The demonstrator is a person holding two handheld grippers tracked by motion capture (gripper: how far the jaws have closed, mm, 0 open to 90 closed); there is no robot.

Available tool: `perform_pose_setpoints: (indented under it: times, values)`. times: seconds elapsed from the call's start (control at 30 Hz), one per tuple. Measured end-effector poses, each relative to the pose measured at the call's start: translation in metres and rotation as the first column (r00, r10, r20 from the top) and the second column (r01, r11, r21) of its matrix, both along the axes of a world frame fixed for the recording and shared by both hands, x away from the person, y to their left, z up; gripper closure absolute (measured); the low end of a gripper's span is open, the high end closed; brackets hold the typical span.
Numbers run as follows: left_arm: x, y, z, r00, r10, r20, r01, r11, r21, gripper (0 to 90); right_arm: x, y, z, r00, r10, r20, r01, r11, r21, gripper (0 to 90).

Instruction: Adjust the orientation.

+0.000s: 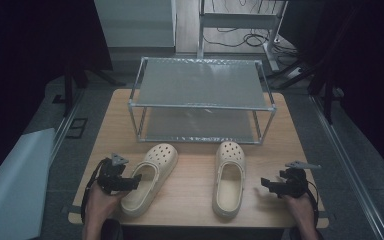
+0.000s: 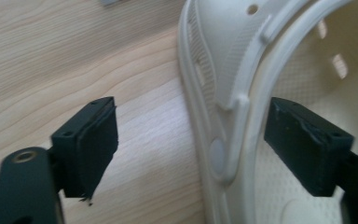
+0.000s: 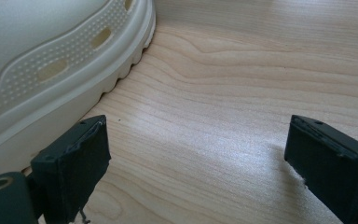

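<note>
Two cream clogs lie on the wooden table (image 1: 190, 202), toes toward the rack: the left clog (image 1: 152, 172) angled, the right clog (image 1: 229, 175) straight. My left gripper (image 1: 136, 182) is at the left clog's heel side. In the left gripper view its jaws straddle the clog's side wall (image 2: 223, 93), one pad outside over the table and one inside the shoe; a gap shows between the outer pad and the wall, so my left gripper (image 2: 191, 109) is open. My right gripper (image 1: 264, 184) rests low to the right of the right clog (image 3: 51, 70), and its open jaws (image 3: 198, 123) have bare wood between them.
A two-level metal wire rack (image 1: 200, 105) stands at the back of the table, both shelves bare. A pale board (image 1: 15, 185) leans off the table's left side. Cables and a frame lie on the floor behind.
</note>
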State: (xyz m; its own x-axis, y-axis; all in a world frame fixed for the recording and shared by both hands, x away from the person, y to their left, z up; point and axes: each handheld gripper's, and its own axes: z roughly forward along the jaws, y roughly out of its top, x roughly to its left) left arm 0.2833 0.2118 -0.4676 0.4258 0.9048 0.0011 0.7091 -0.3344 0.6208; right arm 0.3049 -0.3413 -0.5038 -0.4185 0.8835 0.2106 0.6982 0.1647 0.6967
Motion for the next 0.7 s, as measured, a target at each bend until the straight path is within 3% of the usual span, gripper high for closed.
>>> perform_pose_setpoints:
  times: [0.37, 0.47, 0.57, 0.7]
  values:
    - [0.025, -0.007, -0.003, 0.9951, -0.053, -0.083, 0.050, 0.9979, -0.041, 45.2, 0.001, 0.002, -0.001, 1.0000, 0.005, -0.003, -0.005, 1.000, 0.004, 7.1]
    - [0.032, -0.011, -0.005, 0.9890, -0.060, -0.135, 0.058, 0.9982, -0.018, 54.8, 0.001, 0.002, -0.001, 1.0000, 0.006, -0.004, -0.006, 1.000, 0.006, 7.4]
    - [0.033, -0.012, -0.005, 0.9872, -0.065, -0.146, 0.062, 0.9978, -0.023, 69.3, 0.001, 0.001, -0.001, 0.9999, 0.008, -0.009, -0.008, 1.000, 0.002, 7.9]
    - [0.035, -0.013, -0.001, 0.9874, -0.023, -0.156, 0.025, 0.9996, 0.010, 76.3, 0.001, 0.001, -0.002, 0.9998, 0.009, -0.018, -0.009, 1.000, -0.001, 8.8]
